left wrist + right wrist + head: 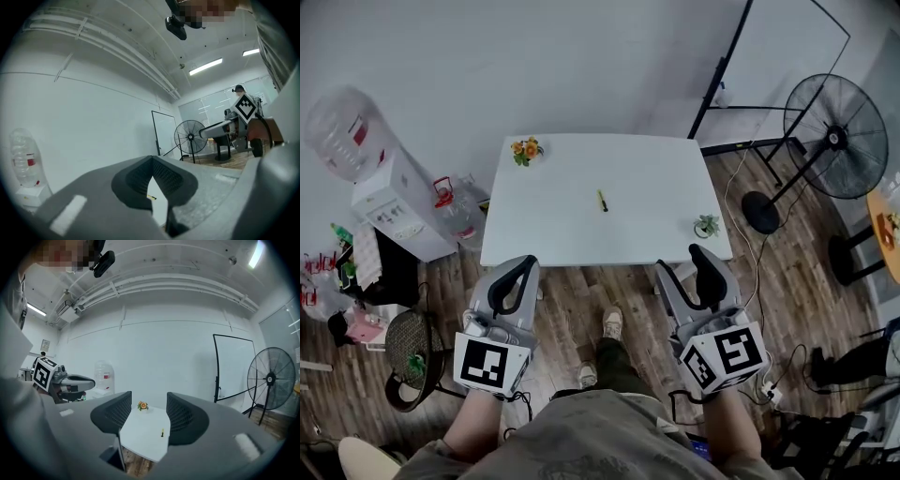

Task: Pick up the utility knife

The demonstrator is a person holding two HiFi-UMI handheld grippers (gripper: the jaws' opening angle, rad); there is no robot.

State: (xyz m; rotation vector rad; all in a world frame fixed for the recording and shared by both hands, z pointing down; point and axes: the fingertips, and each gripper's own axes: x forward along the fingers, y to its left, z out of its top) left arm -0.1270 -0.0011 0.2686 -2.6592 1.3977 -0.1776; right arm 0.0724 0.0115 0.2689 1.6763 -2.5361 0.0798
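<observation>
The utility knife [602, 201], a thin yellow and dark stick, lies near the middle of the white table [562, 225]. Both grippers hover over the floor, short of the table's near edge. My left gripper [526, 263] is shut, its pads meeting at the tips with nothing held. In the left gripper view, the knife [151, 197] peeks through the gap below the closed tips of the left gripper [152, 161]. My right gripper [699, 253] is open and empty. In the right gripper view, the knife [162, 432] lies on the table between the parted jaws of the right gripper [149, 401].
A small pot of orange flowers [526, 149] stands at the table's far left corner, and a little green plant [706, 225] near its front right corner. A water dispenser [380, 187] stands left of the table. A floor fan [839, 136] and a whiteboard frame [750, 66] stand to the right.
</observation>
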